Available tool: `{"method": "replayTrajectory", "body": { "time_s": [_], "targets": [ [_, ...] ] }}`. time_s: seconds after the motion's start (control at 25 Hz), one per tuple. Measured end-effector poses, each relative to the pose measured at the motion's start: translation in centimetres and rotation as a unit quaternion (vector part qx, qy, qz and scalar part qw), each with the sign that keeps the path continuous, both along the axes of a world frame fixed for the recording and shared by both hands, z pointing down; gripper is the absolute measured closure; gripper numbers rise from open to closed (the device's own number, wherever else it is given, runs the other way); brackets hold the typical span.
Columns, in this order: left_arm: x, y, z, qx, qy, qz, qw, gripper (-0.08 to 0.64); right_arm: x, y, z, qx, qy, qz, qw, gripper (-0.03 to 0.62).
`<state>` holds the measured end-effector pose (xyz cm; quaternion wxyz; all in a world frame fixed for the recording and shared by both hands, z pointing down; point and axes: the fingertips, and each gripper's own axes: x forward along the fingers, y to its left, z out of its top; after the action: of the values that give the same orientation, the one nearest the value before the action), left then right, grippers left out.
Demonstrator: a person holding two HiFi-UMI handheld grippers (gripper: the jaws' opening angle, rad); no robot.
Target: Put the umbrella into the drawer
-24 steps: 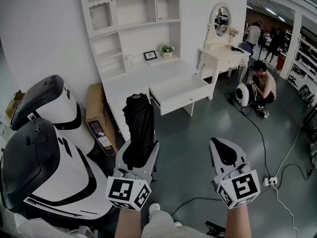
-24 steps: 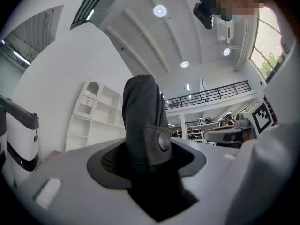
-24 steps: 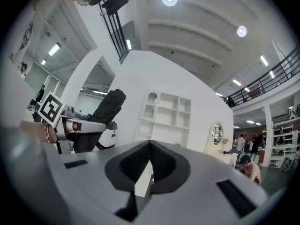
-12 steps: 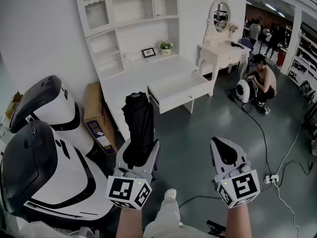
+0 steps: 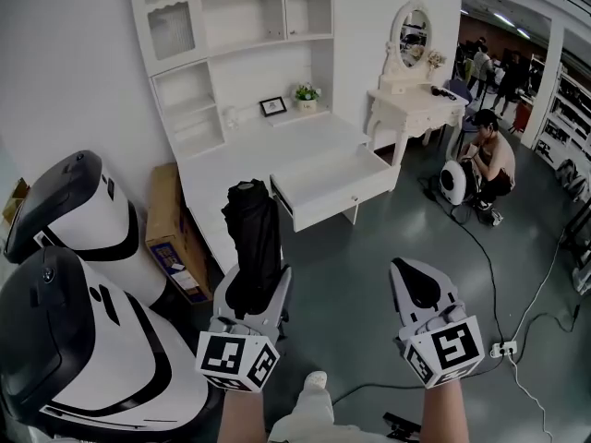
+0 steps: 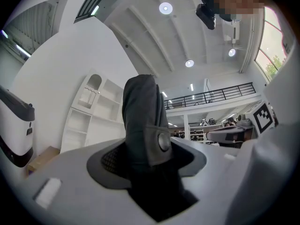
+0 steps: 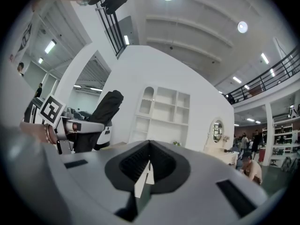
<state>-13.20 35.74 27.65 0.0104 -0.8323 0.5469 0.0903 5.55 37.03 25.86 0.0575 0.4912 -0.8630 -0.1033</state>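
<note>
While the left gripper [image 5: 253, 282] is clamping the folded umbrella [image 5: 251, 233] by its lower end, the drop-off is not happening yet. The umbrella is riding upright in the jaws, well short of the drawer [image 5: 343, 190]. That drawer is sitting pulled open and looking empty, jutting from the front of the white desk [image 5: 268, 141] at the far side of the floor. Pick is looking finished; I'm judging carry, lowering in and release as left. Right gripper [image 5: 417, 282] is idling to the right, jaws closed together on nothing. Umbrella is showing as soft black fabric bunched into a fat tube, with a strap [image 6: 151, 134] wrapping it and carrying a round, metal-looking snap [image 6: 163, 142]. Drawer is reading as a shallow, flat-bottomed box, painted white and smooth. Gripper pads [image 7: 133, 163] are showing dark ribbed rubber set in smooth grey shells.
</note>
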Motion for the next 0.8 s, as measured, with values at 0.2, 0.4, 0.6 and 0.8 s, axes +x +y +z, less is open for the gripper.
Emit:
{"method": "replayTrajectory", "body": {
  "time_s": [0.2, 0.4, 0.6, 0.8],
  "targets": [
    [-2.0, -5.0, 0.3, -0.008, 0.009, -0.006, 0.9999, 0.308, -1.8, -4.9, -0.4, -0.003, 0.0, -0.006, 1.0, 0.586],
    [-3.6, -10.0, 0.1, -0.01, 0.016, -0.004, 0.9998, 0.308, -3.3, -9.6, 0.1, -0.011, 0.007, -0.002, 1.0, 0.586],
    [-4.0, -14.4, 0.0, -0.01, 0.023, 0.001, 0.9997, 0.308, -3.9, -13.8, -0.3, -0.01, 0.01, 0.005, 1.0, 0.586],
    [-3.8, -16.8, -0.6, -0.001, 0.022, 0.01, 0.9997, 0.308, -3.7, -15.6, -0.3, -0.008, 0.008, 0.012, 1.0, 0.586]
  ]
}}
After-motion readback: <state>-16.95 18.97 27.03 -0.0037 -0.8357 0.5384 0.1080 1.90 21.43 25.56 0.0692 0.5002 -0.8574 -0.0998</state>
